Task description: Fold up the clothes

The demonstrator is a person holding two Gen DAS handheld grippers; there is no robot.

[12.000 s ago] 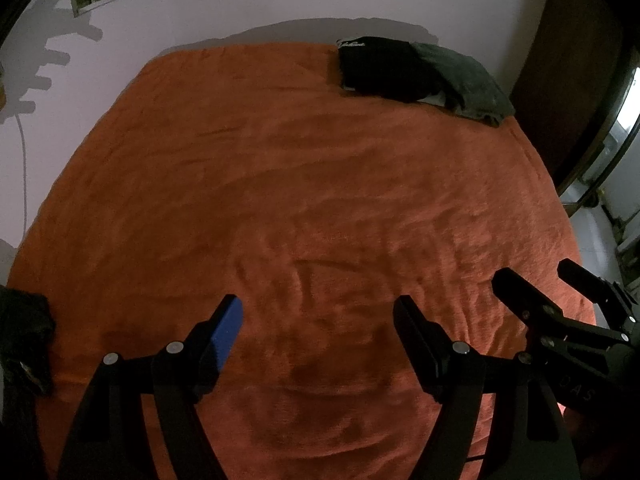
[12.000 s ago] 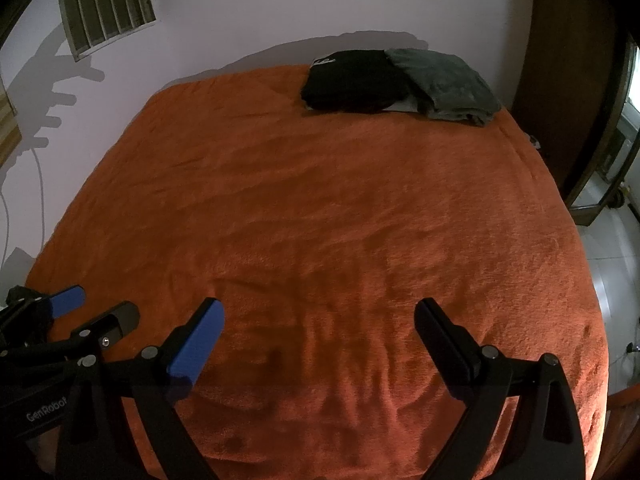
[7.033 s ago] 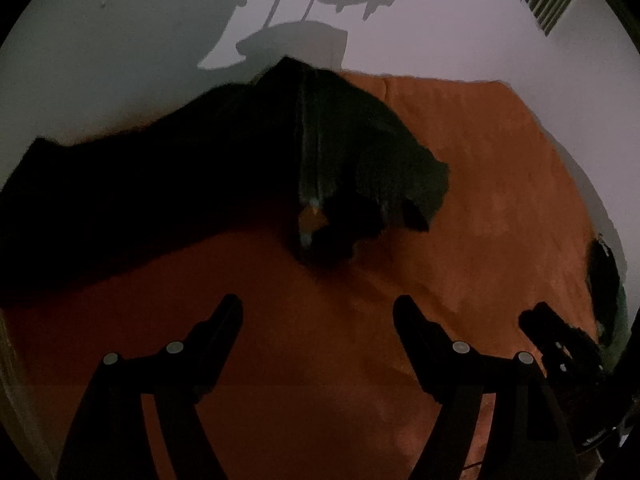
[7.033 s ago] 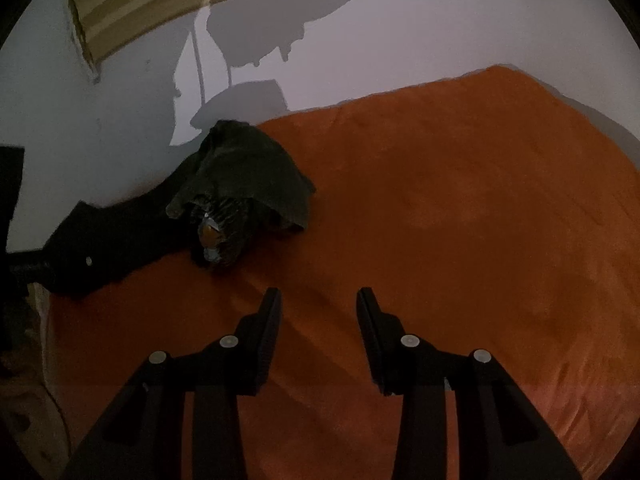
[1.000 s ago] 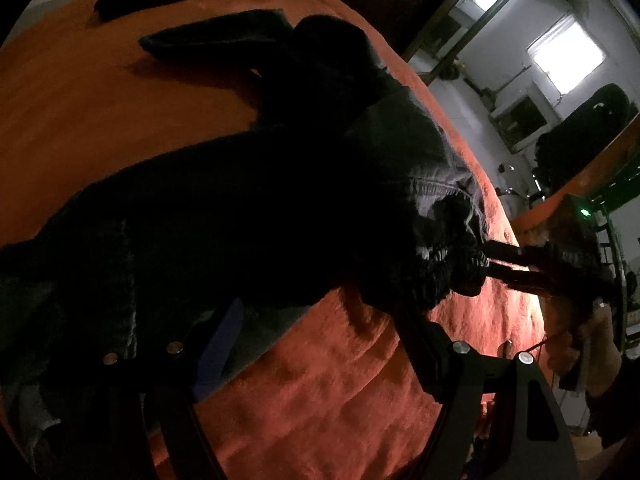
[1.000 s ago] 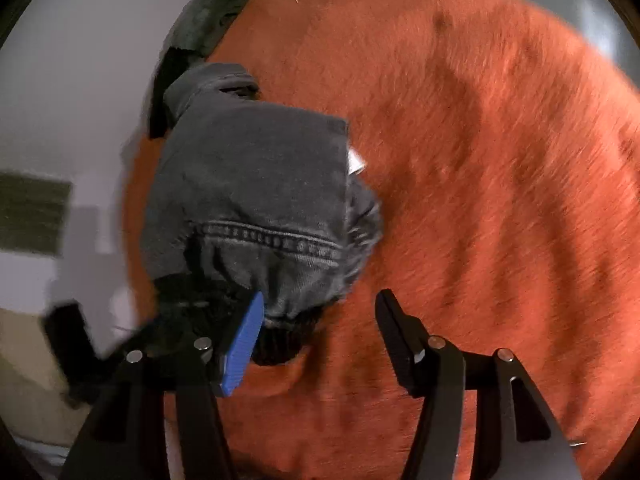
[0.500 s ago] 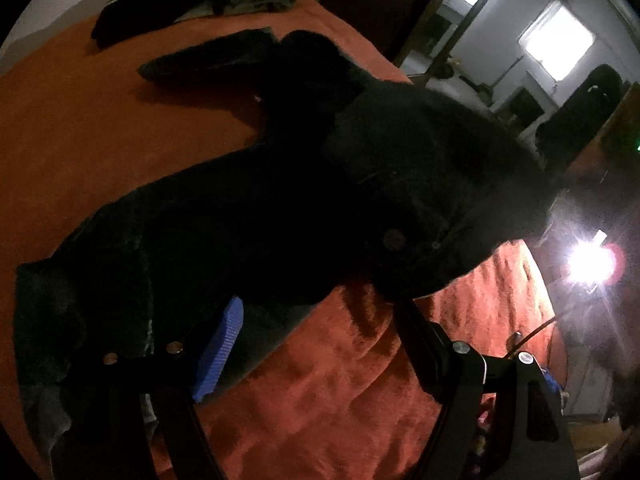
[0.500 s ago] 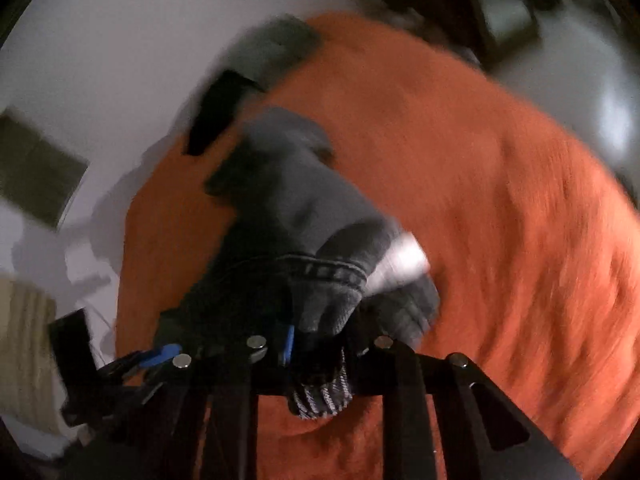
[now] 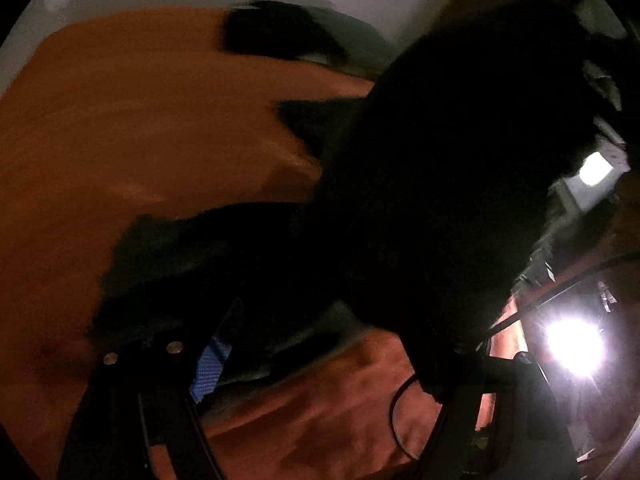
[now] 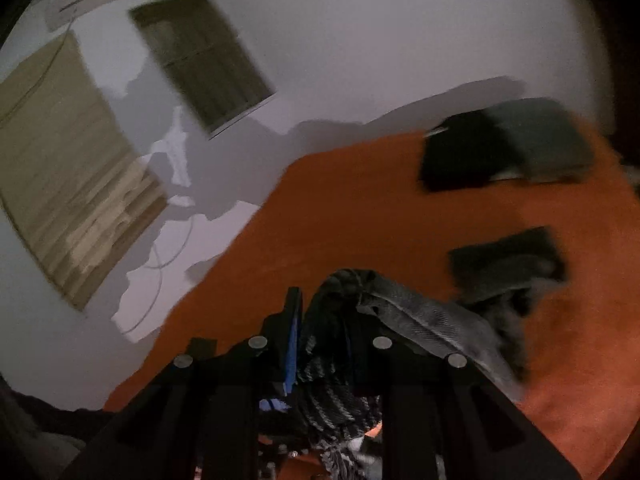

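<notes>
Over the orange bedspread (image 10: 360,208), the right gripper (image 10: 320,332) is clamped on the waistband of the dark jeans (image 10: 420,320), lifting them so the legs hang and straighten for folding. The left gripper (image 9: 320,344) stands wide beneath the cloth, gripping nothing.

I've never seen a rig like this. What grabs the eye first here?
The orange bedspread fills both views. In the right wrist view the right gripper is clamped on the ribbed waistband of dark jeans; the same jeans loom as a black mass across the left view. Folded clothes sit at the bed's far corner.
</notes>
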